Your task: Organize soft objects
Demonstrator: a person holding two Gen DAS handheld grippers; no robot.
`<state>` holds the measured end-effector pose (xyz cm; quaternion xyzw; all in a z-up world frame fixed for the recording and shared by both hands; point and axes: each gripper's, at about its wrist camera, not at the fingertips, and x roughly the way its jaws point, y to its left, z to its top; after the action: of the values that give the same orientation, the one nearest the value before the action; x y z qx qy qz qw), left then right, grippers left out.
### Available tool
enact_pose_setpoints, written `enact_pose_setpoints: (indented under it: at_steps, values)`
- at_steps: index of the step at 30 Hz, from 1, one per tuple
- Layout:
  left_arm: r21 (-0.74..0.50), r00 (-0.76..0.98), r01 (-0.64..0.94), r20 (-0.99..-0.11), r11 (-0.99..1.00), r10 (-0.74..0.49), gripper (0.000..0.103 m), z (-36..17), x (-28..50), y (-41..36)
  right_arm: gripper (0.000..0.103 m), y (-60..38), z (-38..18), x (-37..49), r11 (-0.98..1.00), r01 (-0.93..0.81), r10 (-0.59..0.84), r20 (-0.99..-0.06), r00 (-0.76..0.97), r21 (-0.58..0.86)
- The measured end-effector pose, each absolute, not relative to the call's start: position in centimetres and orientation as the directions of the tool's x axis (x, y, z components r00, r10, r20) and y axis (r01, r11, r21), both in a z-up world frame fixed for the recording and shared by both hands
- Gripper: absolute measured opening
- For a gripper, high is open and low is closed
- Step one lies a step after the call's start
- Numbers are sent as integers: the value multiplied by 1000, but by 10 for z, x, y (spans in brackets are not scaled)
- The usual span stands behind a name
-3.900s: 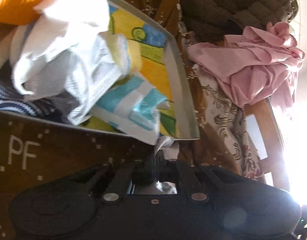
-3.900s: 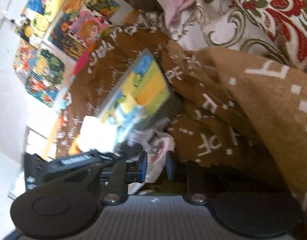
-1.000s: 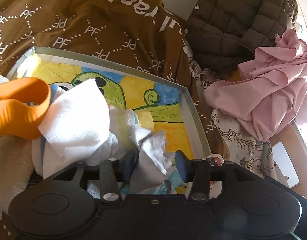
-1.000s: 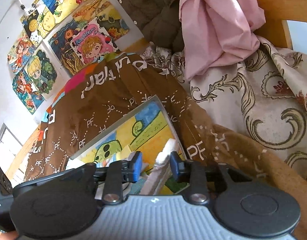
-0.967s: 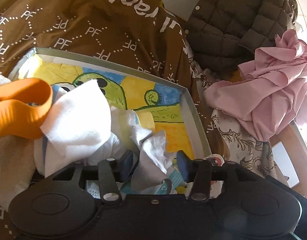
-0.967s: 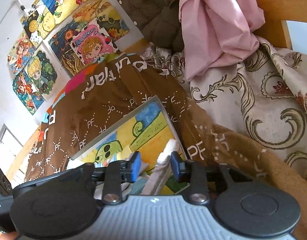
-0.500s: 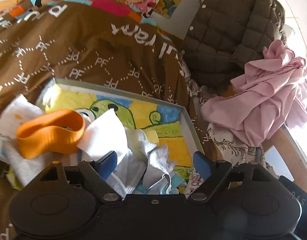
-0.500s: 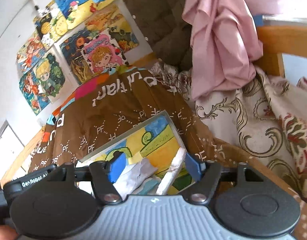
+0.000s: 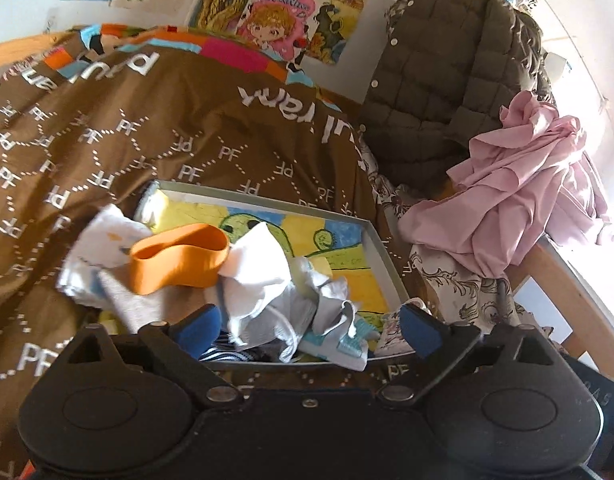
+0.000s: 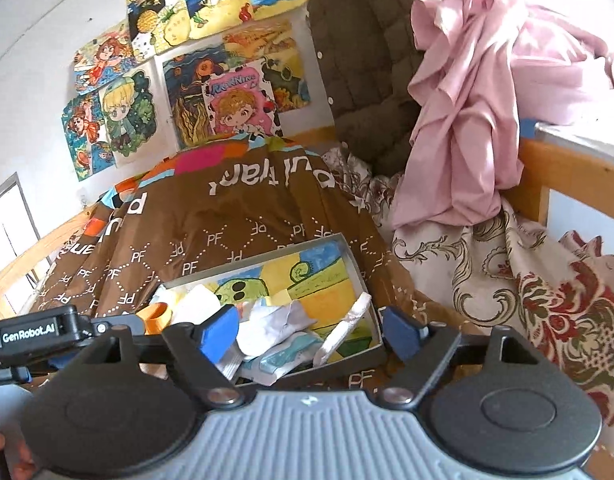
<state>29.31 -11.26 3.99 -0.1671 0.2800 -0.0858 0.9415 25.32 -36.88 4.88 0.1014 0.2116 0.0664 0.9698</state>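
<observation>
A shallow grey box (image 9: 383,248) (image 10: 349,246) with a painted yellow, green and blue bottom lies on a brown "PF" blanket. Inside is a heap of soft things: white and grey cloths (image 9: 263,280) (image 10: 271,322), an orange elastic band (image 9: 179,258) (image 10: 157,316), a teal and white cloth (image 9: 339,340), a striped item under them. A white rolled cloth (image 10: 345,330) leans on the box's right wall. My left gripper (image 9: 307,330) hangs open just above the box's near edge, holding nothing. My right gripper (image 10: 311,332) is open too, over the near right corner.
A pink garment (image 9: 515,204) (image 10: 459,120) is draped over a wooden rail at the right. A dark quilted jacket (image 9: 447,72) hangs behind it. A floral bedcover (image 10: 547,288) lies right of the box. Drawings (image 10: 195,80) cover the wall. The brown blanket (image 9: 107,140) spreads left.
Both grippers opened, let go of the cloths they pinched, and pulled back and up from the box. The white cloths now rest in the box.
</observation>
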Motion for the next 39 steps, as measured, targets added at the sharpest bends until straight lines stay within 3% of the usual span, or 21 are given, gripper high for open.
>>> enact_pose_setpoints:
  at_steps: [17, 39]
  values:
    - [-281, 867, 83, -453, 956, -208, 102, 49, 238, -104, 92, -359, 67, 204, 980, -96, 151, -327, 933, 177]
    - [-243, 885, 82, -428, 967, -183, 102, 46, 182, -91, 103, -347, 62, 153, 984, -92, 136, -313, 940, 153]
